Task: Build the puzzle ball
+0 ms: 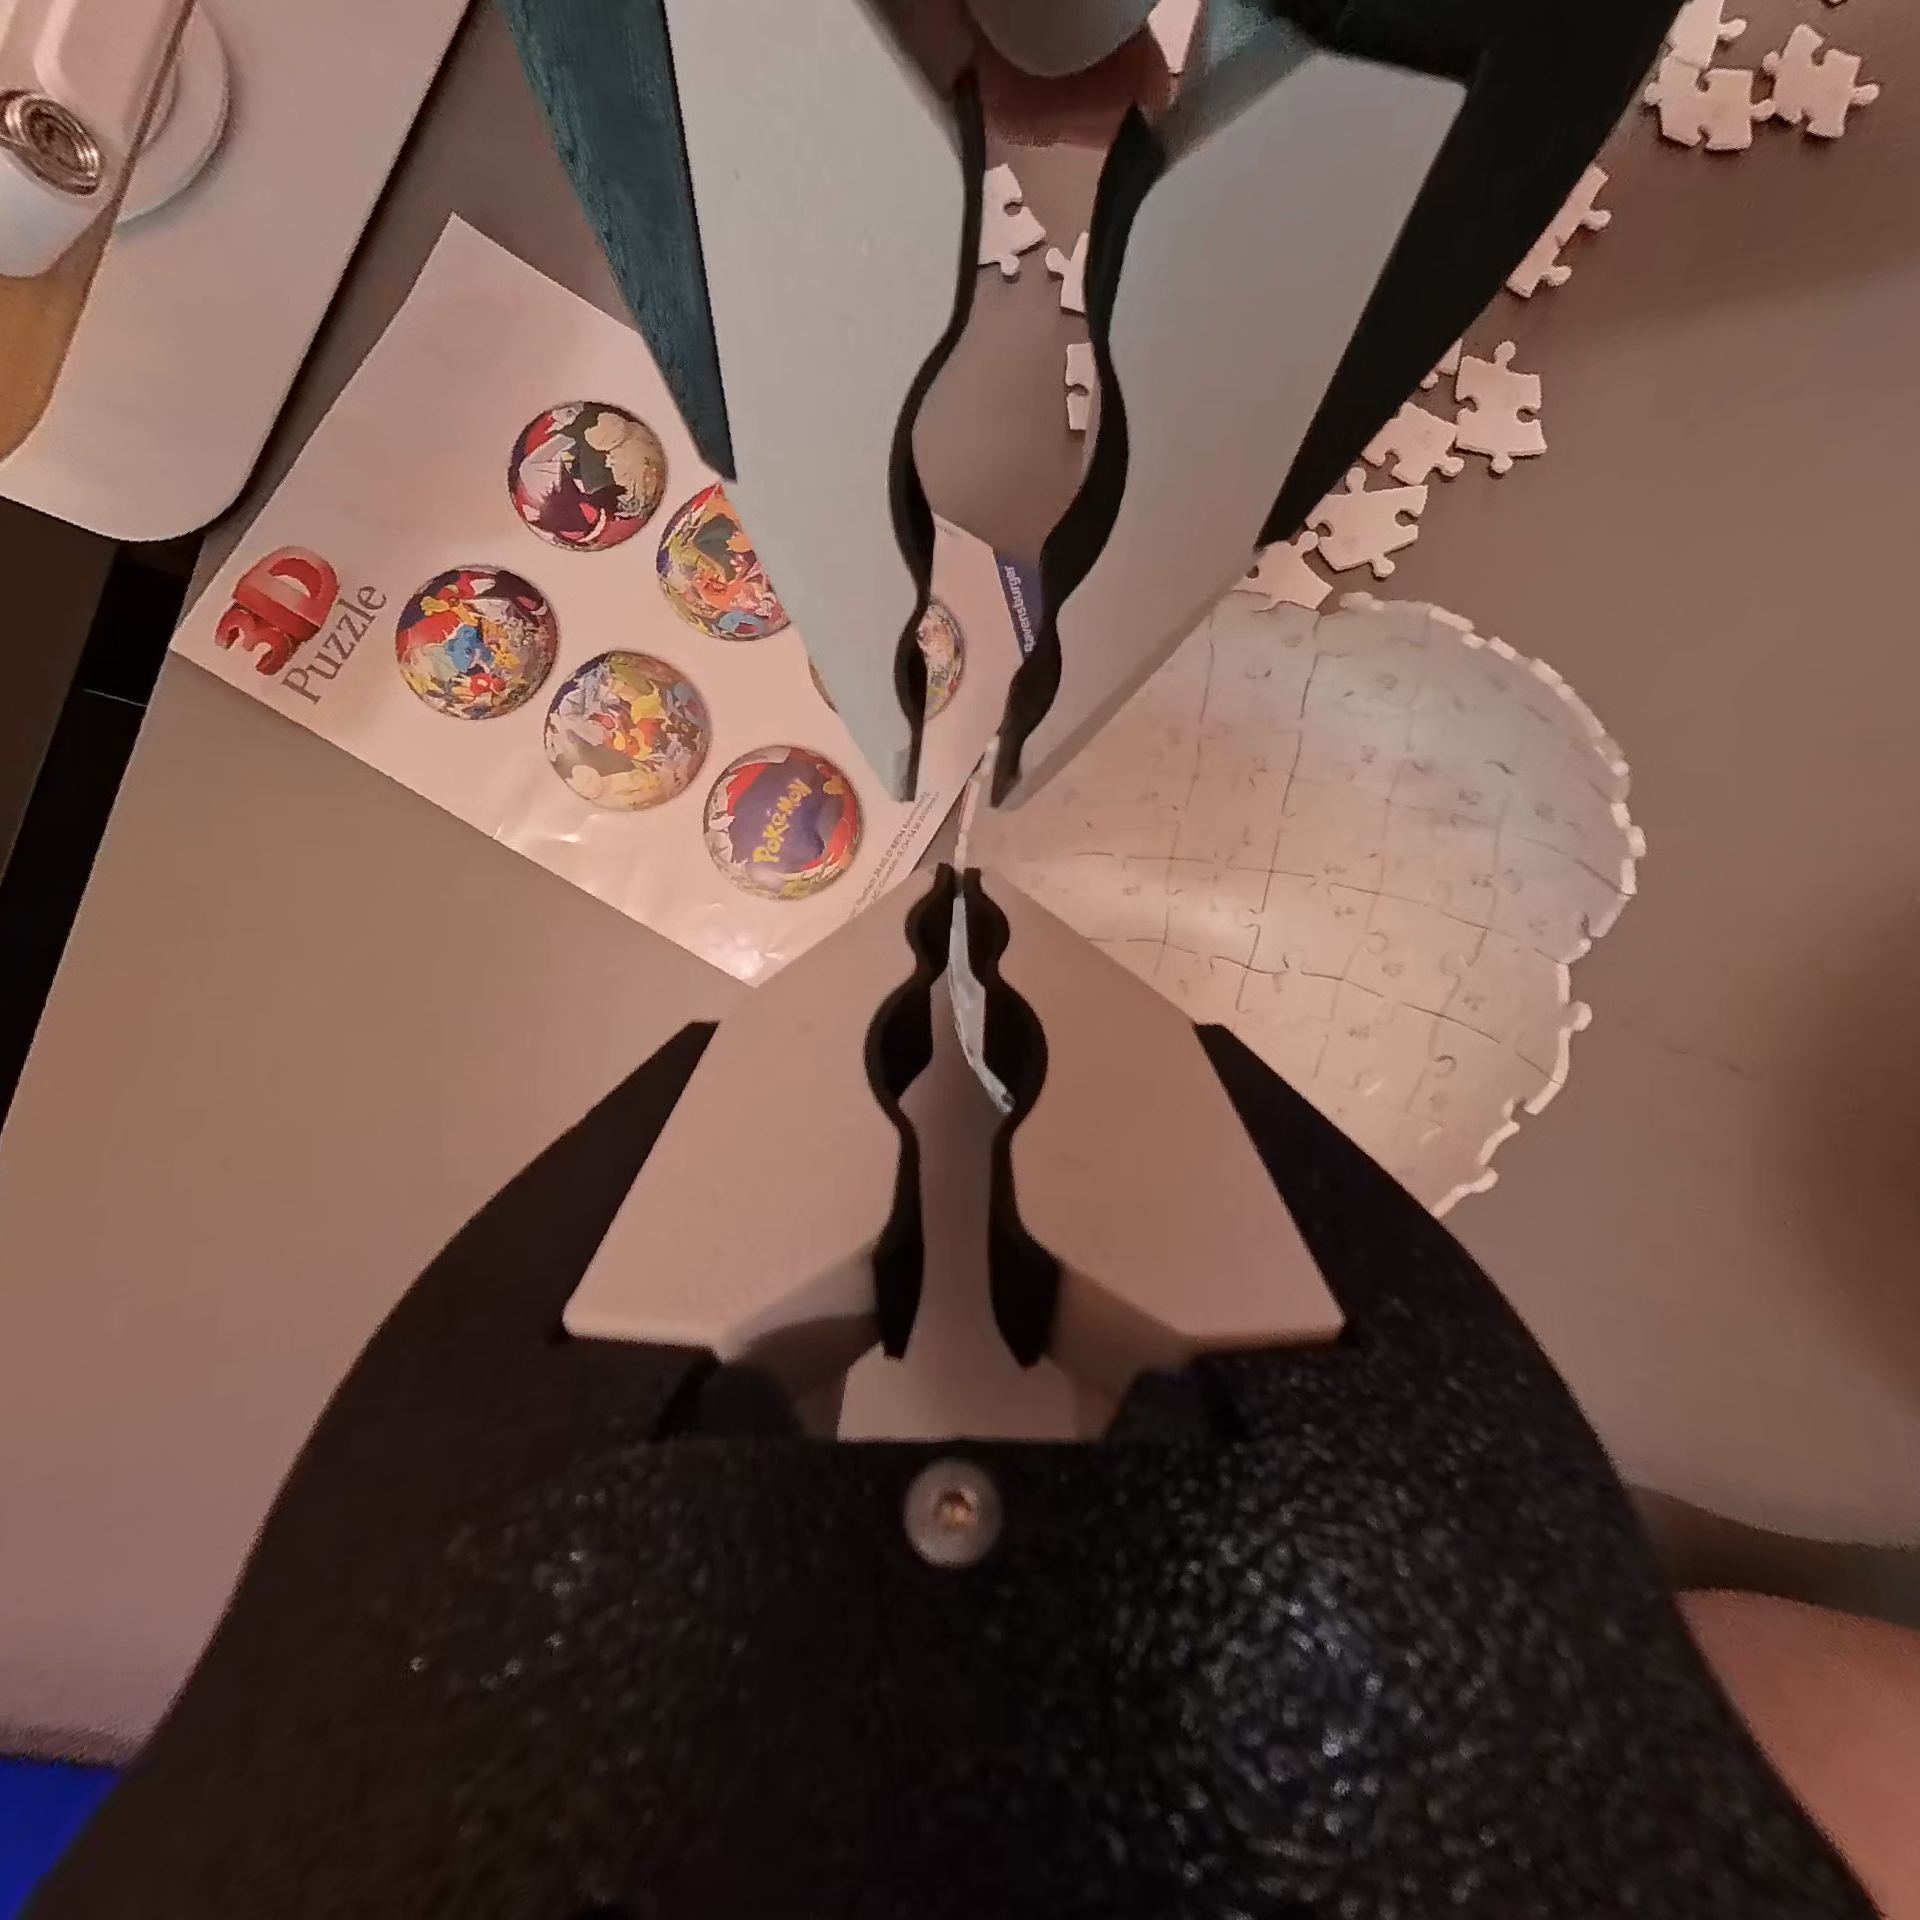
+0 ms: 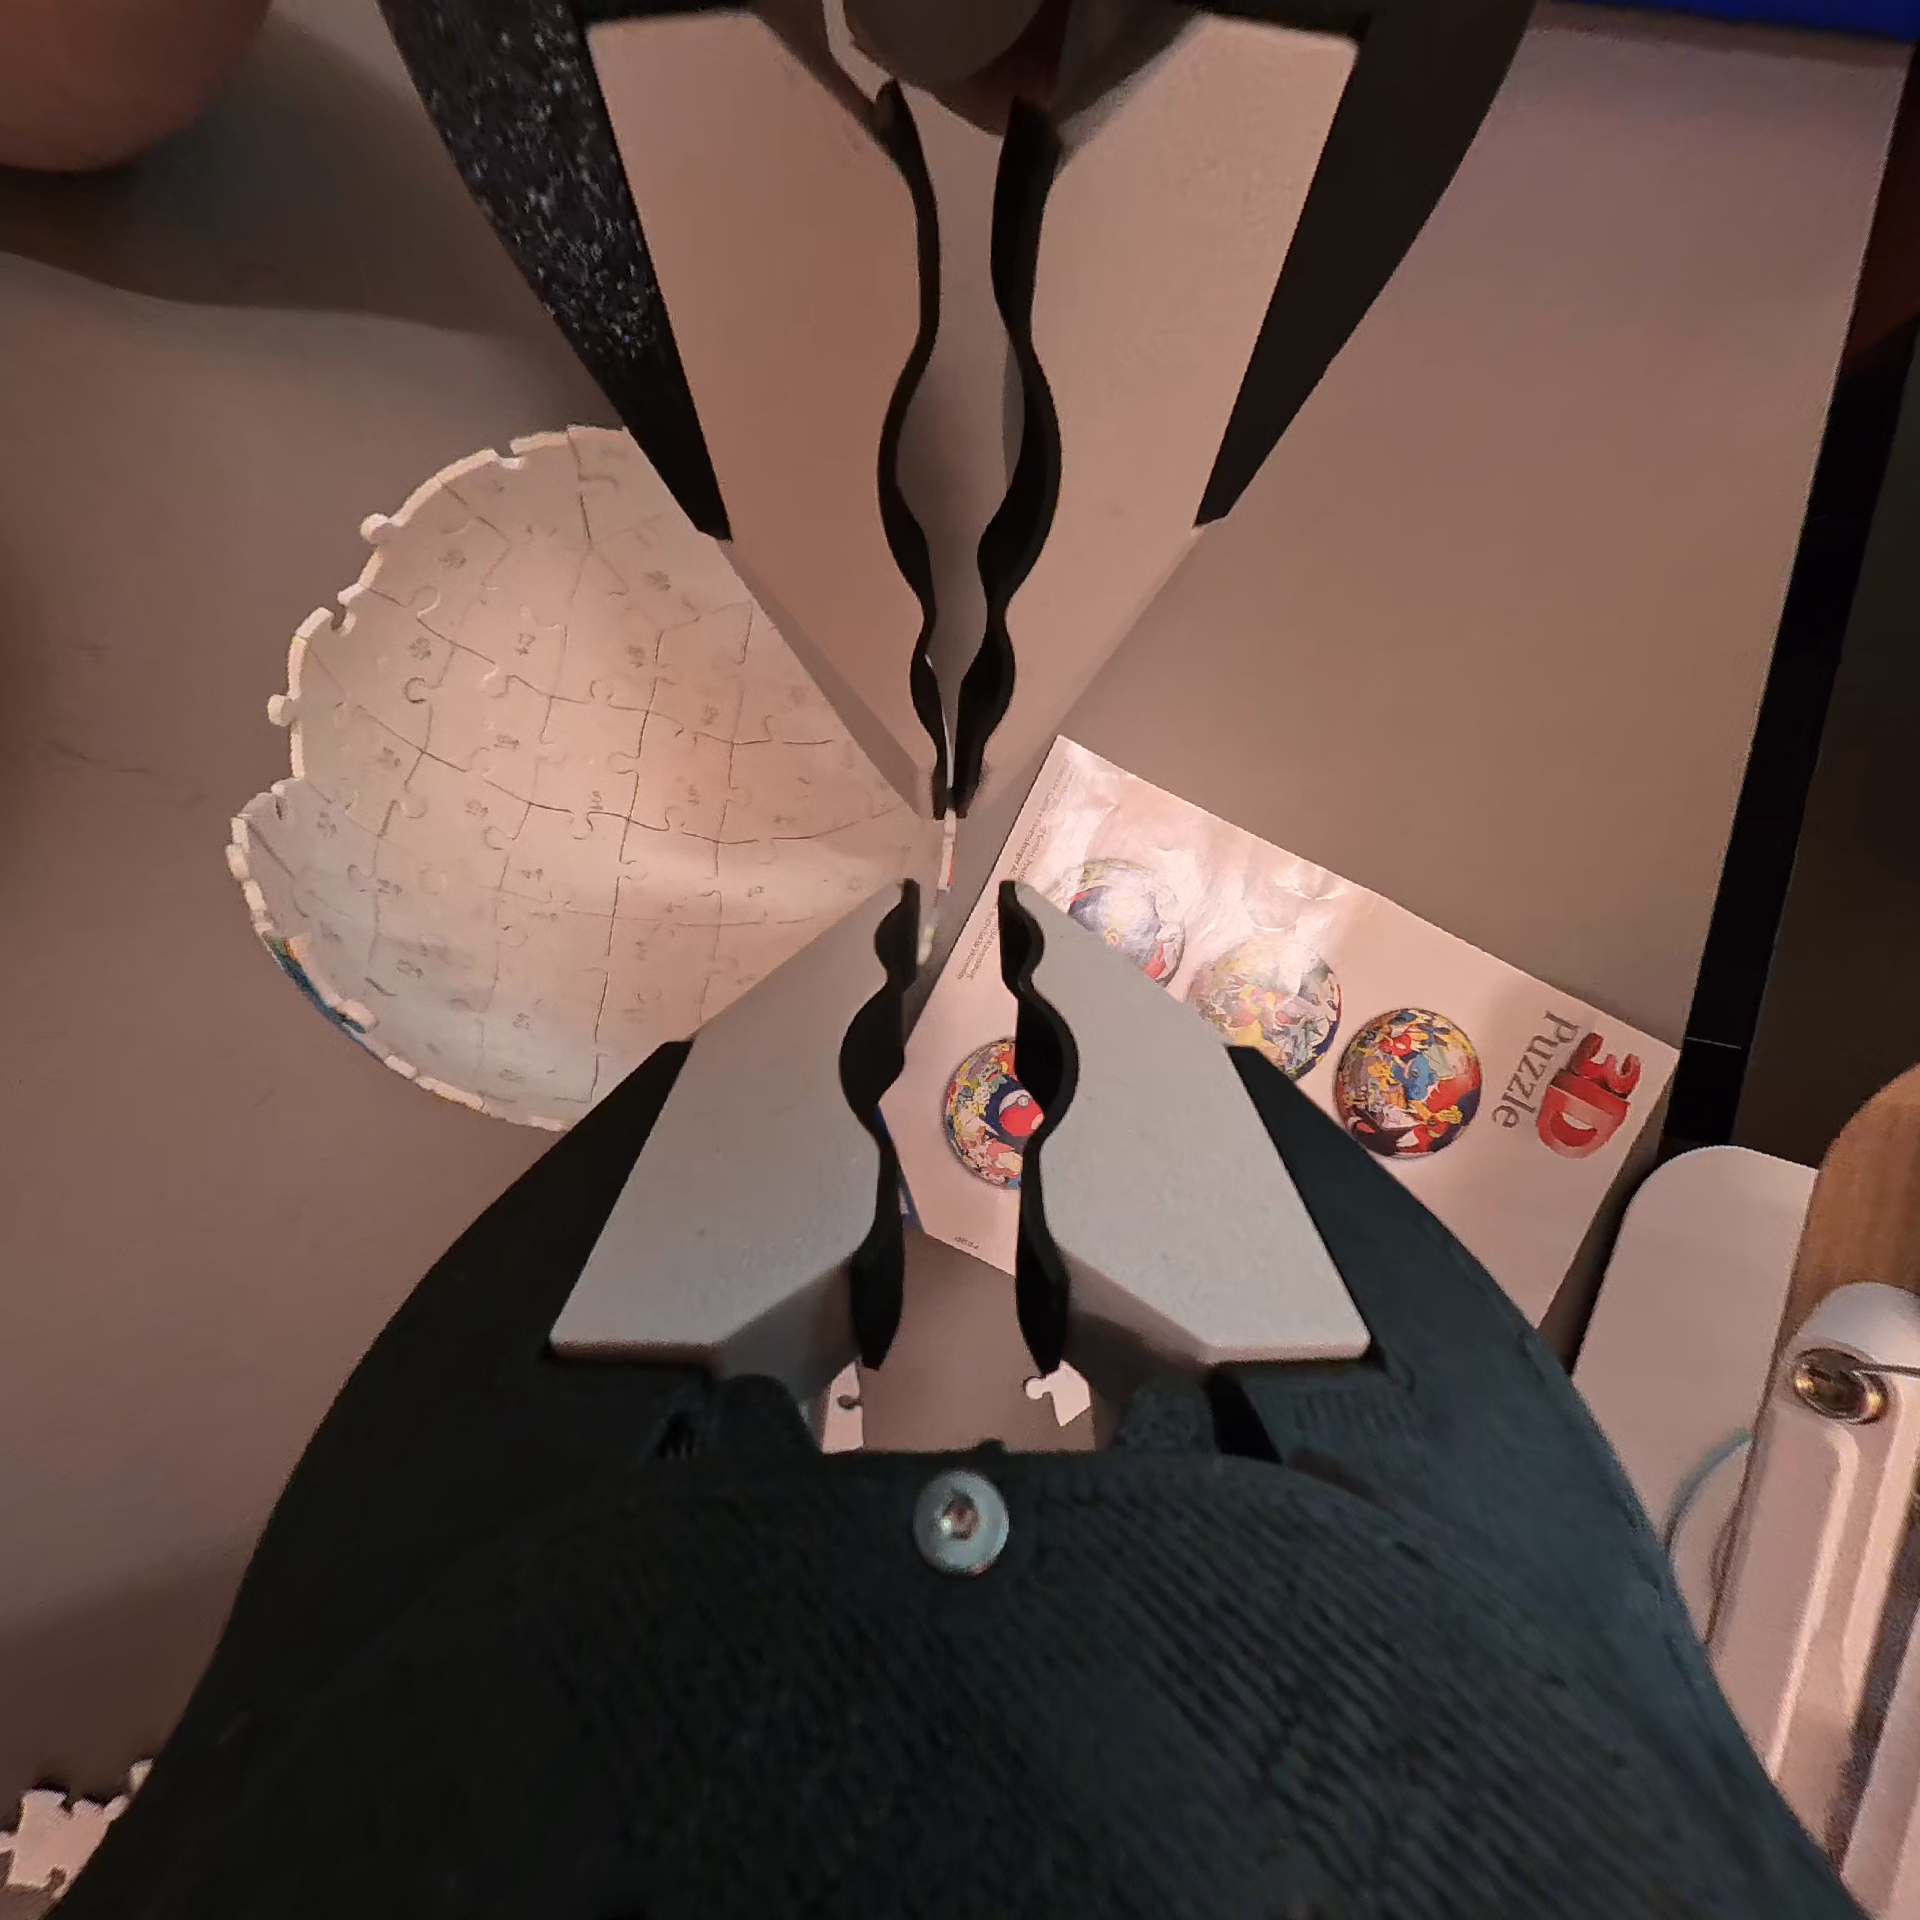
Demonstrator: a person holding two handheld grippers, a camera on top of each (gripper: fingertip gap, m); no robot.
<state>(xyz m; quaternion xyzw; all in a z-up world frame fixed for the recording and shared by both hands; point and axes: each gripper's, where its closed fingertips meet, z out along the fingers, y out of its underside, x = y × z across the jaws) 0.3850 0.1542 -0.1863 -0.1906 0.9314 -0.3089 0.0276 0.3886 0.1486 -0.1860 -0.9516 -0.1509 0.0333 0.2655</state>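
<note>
Because the left claw point(image 1: 958, 883) is pressed together on a thin white puzzle piece point(image 1: 971, 1013) seen edge-on, right at the rim of the half-built ball shell point(image 1: 1351, 831), the likeliest trouble is a bad seating. If the tabs are not lined up, a push could buckle the curved shell or pop neighbouring pieces loose. I cannot tell whether the piece is already locked into the rim. The right claw point(image 2: 959, 894) stands slightly spread, tip to tip with the left one and gripping nothing, so the shell, lying open side up on the worktop point(image 1: 312, 1039), may slide or rock under pressure. With both tips so close they could also knock together and flick the piece away among the loose pieces point(image 1: 1455, 416) farther off.

A glossy leaflet point(image 1: 499, 790) lies just beside the shell. It carries a red and grey title, pictures of colourful finished balls and a small blue maker's tab. The shell's inner faces bear small printed marks.
</note>
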